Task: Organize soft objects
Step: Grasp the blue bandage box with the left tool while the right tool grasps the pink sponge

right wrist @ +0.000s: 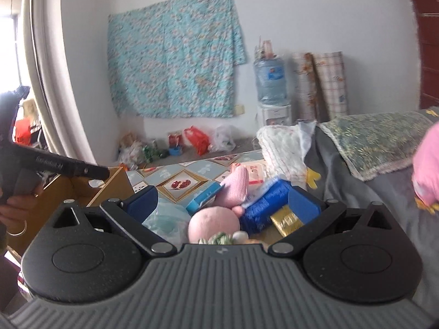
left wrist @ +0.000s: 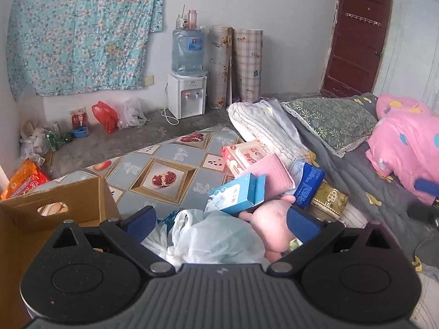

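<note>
Left gripper [left wrist: 221, 219]: jaws wide, over a translucent plastic bag [left wrist: 216, 238] and pink plush toy [left wrist: 271, 219], gripping neither. Right gripper [right wrist: 223, 204]: jaws wide above the same toy [right wrist: 214, 223]. Just beyond: light-blue carton [left wrist: 236, 193], Chinese print illegible; pink cloth [left wrist: 274, 174]; dark-blue packet [left wrist: 308, 185]. Cardboard box [left wrist: 71, 205] near left. Far wall: water dispenser [left wrist: 186, 98].

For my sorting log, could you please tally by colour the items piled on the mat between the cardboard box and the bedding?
Pink: 3, the plush toy, the folded cloth and the wipes pack.
Blue: 2, the light blue carton and the dark blue pack.
Gold: 1, the packet.
Whitish: 1, the plastic bag.
Total: 7.
</note>
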Tool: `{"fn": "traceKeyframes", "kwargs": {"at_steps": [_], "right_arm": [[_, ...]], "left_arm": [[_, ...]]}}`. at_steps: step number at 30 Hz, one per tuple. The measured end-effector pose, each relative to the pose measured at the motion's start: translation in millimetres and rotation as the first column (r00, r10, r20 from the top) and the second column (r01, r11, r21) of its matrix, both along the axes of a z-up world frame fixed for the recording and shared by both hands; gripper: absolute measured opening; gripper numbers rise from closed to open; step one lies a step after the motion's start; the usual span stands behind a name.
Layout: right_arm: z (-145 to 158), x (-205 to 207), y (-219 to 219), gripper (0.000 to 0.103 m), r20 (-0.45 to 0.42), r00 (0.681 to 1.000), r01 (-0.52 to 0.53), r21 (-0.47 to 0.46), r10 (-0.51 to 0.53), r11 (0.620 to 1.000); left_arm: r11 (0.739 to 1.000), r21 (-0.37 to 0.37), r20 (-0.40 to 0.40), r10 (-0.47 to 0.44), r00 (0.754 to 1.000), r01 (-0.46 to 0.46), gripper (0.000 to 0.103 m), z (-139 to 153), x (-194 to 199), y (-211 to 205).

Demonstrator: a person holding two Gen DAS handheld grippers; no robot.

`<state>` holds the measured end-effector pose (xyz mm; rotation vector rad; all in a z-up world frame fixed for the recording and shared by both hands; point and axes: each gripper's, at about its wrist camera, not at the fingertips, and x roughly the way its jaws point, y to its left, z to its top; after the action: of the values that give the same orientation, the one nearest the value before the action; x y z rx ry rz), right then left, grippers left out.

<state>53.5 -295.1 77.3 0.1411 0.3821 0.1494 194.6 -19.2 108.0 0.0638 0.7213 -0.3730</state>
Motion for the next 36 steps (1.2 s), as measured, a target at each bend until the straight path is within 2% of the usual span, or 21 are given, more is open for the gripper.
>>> {"fn": "traceKeyframes", "kwargs": {"at_steps": [3, 7, 11, 15, 18, 23, 27, 29, 30, 32, 33, 35, 36], "right_arm": [[9.9, 40.7, -9.8, 0.101, -0.036, 0.999, -0.037, 0.024, 0.037, 0.999], [8.9, 115.7, -26.6, 0.101, -0.121, 0.989, -0.073, 0.112, 0.087, 0.991], [-10.6, 190.7, -38.5, 0.096, -0.236, 0.962, -0.085, 0.212, 0.136, 0.974], [-38.2, 242.0, -40.2, 0.088, -0.321, 0.933, -0.088, 0.236, 0.163, 0.968], [-60.5, 273.6, -41.2, 0.083, -0.377, 0.909, -0.086, 0.244, 0.177, 0.966], [-88.9, 308.7, -48.4, 0.073, -0.437, 0.874, -0.088, 0.288, 0.213, 0.954], [-101.1, 322.3, -47.5, 0.068, -0.448, 0.853, -0.129, 0.315, 0.267, 0.940], [-103.0, 324.6, -44.7, 0.066, -0.451, 0.845, -0.151, 0.317, 0.289, 0.936], [-104.7, 325.9, -43.0, 0.063, -0.456, 0.837, -0.161, 0.320, 0.301, 0.934], [-105.8, 325.4, -40.6, 0.057, -0.459, 0.838, -0.167, 0.300, 0.295, 0.939], [-106.3, 326.5, -39.0, 0.050, -0.458, 0.840, -0.172, 0.286, 0.292, 0.943], [-105.9, 325.5, -39.6, 0.040, -0.450, 0.842, -0.179, 0.288, 0.298, 0.941], [-105.6, 325.3, -40.0, 0.030, -0.448, 0.840, -0.185, 0.295, 0.306, 0.937]], "left_arm": [[1.000, 0.015, -0.010, -0.016, 1.000, 0.016, 0.101, -5.2, 13.3, -11.2], [0.997, 0.042, -0.043, -0.055, 0.998, 0.057, 0.095, -19.3, 35.7, -34.6], [0.994, 0.074, -0.098, -0.074, 0.992, 0.081, 0.085, -38.6, 66.8, -62.2], [0.984, 0.124, -0.149, -0.108, 0.983, 0.127, 0.080, -61.1, 93.7, -87.7], [0.976, 0.152, -0.186, -0.127, 0.974, 0.157, 0.080, -78.0, 113.6, -105.9], [0.963, 0.198, -0.223, -0.134, 0.966, 0.180, 0.080, -101.1, 137.9, -127.8], [0.959, 0.225, -0.253, -0.115, 0.960, 0.175, 0.068, -114.4, 151.7, -135.5], [0.956, 0.234, -0.266, -0.114, 0.957, 0.179, 0.067, -118.3, 155.3, -138.0], [0.954, 0.237, -0.272, -0.114, 0.955, 0.182, 0.067, -119.6, 156.9, -138.8], [0.956, 0.238, -0.281, -0.103, 0.954, 0.173, 0.058, -122.7, 158.9, -139.1], [0.956, 0.238, -0.288, -0.096, 0.953, 0.168, 0.051, -124.3, 160.0, -138.6], [0.960, 0.231, -0.291, -0.089, 0.952, 0.160, 0.047, -125.9, 160.7, -137.3], [0.961, 0.232, -0.278, -0.085, 0.957, 0.153, 0.045, -124.9, 160.1, -136.8]]}}
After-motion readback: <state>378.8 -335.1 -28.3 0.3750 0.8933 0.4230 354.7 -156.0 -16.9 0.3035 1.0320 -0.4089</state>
